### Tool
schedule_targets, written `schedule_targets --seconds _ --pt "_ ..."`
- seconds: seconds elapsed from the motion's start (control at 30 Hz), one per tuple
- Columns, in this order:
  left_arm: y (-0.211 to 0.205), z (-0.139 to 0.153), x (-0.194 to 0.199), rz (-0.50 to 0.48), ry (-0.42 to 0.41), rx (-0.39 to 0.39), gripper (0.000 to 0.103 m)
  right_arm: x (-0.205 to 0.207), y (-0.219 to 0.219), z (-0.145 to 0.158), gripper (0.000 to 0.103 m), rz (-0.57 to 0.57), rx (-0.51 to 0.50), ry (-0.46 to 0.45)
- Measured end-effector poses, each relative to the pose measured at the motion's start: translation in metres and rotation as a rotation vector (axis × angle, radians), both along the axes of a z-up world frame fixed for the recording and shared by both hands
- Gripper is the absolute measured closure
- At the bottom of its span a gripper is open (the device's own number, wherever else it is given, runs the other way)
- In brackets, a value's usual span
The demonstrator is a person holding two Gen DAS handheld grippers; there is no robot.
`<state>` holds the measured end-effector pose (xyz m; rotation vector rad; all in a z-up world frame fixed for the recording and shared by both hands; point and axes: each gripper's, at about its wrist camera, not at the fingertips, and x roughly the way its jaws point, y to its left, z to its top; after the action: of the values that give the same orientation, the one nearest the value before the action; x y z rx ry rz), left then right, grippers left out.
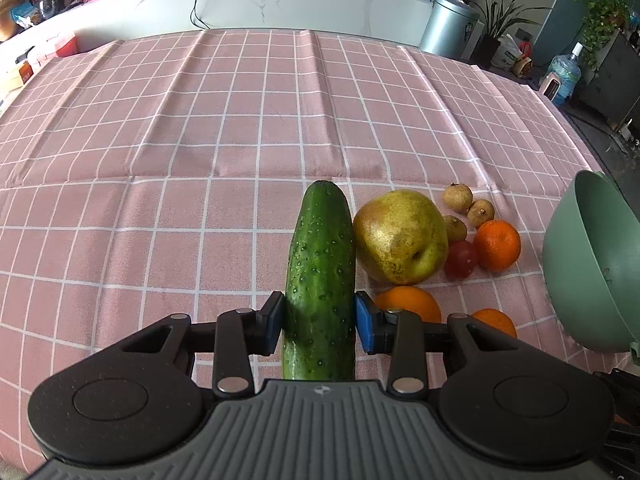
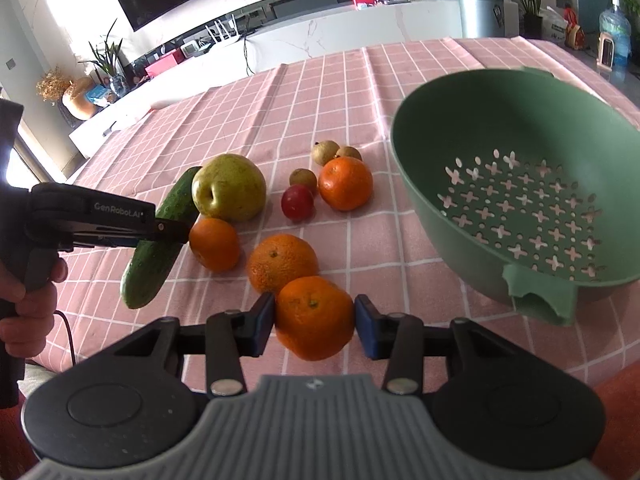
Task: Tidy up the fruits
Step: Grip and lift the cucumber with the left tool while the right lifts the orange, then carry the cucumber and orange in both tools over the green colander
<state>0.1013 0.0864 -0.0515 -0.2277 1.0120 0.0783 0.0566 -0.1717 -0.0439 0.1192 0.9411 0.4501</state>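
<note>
We clamp our left tongs (image 1: 320,322) on the cucumber (image 1: 320,280) and our right tongs (image 2: 315,326) on an orange (image 2: 314,318), both angled downward.

A green cucumber (image 1: 320,280) lies beside a yellow-green pear (image 1: 400,238). Oranges (image 2: 346,183), a small red fruit (image 2: 297,202) and brown longans (image 2: 325,152) cluster left of a tilted green colander (image 2: 520,200).

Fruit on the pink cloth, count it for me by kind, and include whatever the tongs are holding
Oranges: 4
Longans: 3
Pear: 1
Cucumber: 1
Red fruit: 1
Total: 10
</note>
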Motion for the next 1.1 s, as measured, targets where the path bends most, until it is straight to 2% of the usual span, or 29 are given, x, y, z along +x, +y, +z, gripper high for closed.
schedule_targets --seconds 0.17,0.37,0.53,0.63,0.73,0.87,1.1 --pt "-0.001 0.016 -0.016 0.016 -0.047 -0.009 0.061 -0.010 -0.003 0.010 0.063 -0.002 0.005 -0.047" --pt "-0.004 0.043 -0.033 0.033 -0.153 -0.034 0.061 -0.026 -0.008 0.029 0.063 -0.003 0.015 -0.113" --pt "-0.021 0.071 -0.040 -0.002 -0.223 -0.065 0.061 -0.036 -0.024 0.056 0.063 -0.033 0.030 -0.180" --pt "-0.041 0.086 -0.036 -0.055 -0.242 -0.103 0.061 -0.035 -0.036 0.074 0.063 -0.060 0.007 -0.221" --pt "-0.067 0.096 -0.024 -0.134 -0.236 -0.133 0.061 -0.029 -0.053 0.087 0.063 -0.090 -0.023 -0.244" --pt "-0.109 0.102 -0.001 -0.254 -0.217 -0.132 0.061 -0.013 -0.077 0.094 0.063 -0.125 -0.076 -0.255" --pt "-0.169 0.083 0.040 -0.407 -0.100 -0.106 0.061 0.023 -0.104 0.084 0.064 -0.072 -0.190 -0.218"
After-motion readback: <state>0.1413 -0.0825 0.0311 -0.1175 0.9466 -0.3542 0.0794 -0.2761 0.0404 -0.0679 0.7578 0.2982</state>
